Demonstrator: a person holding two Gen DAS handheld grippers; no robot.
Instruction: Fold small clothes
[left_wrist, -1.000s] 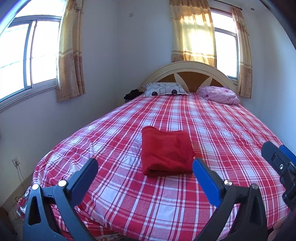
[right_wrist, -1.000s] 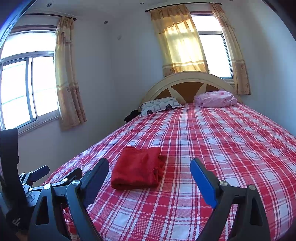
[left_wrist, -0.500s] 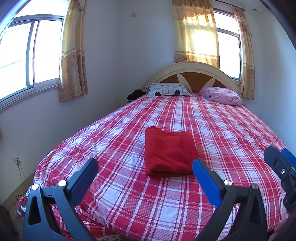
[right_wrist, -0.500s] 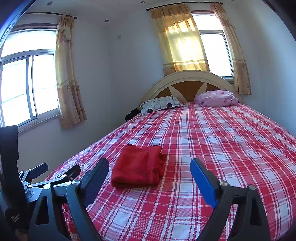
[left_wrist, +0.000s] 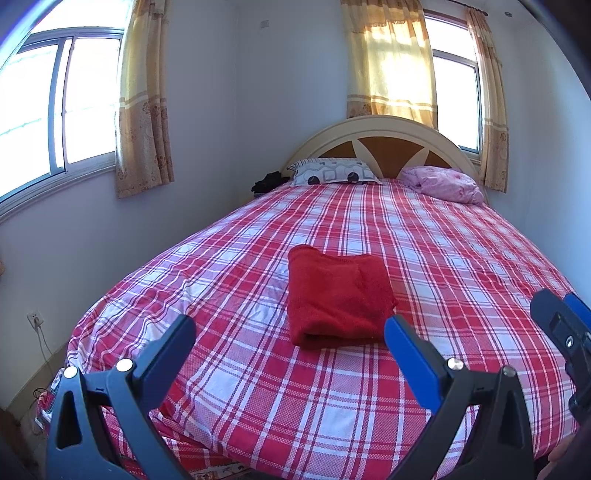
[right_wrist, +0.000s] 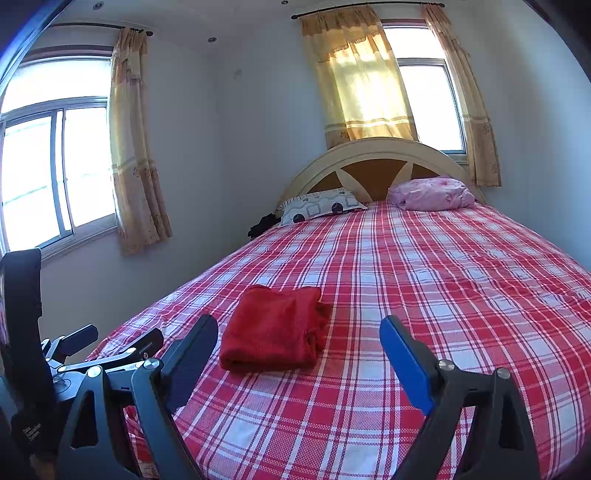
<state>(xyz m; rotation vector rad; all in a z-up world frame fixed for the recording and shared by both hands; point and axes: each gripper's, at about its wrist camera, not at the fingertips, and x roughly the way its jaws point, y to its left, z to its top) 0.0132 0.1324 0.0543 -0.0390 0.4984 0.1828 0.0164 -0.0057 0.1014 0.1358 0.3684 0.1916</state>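
A red fleece garment (left_wrist: 338, 297) lies folded into a neat rectangle on the red-and-white plaid bed (left_wrist: 258, 387); it also shows in the right wrist view (right_wrist: 275, 328). My left gripper (left_wrist: 290, 334) is open and empty, held above the bed's near edge, just short of the garment. My right gripper (right_wrist: 299, 338) is open and empty, to the right of the garment. Part of the right gripper shows at the left view's right edge (left_wrist: 565, 332), and the left gripper shows at the right view's lower left (right_wrist: 107, 350).
A patterned pillow (left_wrist: 332, 173) and a pink bundle (left_wrist: 443, 182) lie by the arched headboard (left_wrist: 380, 133). A dark item (left_wrist: 267, 181) sits beside the bed's far left corner. The wall and windows stand to the left, with a socket (left_wrist: 35, 319) low down.
Both grippers have drawn back and tilted up slightly, so the folded garment sits a little further away. Both stay open.
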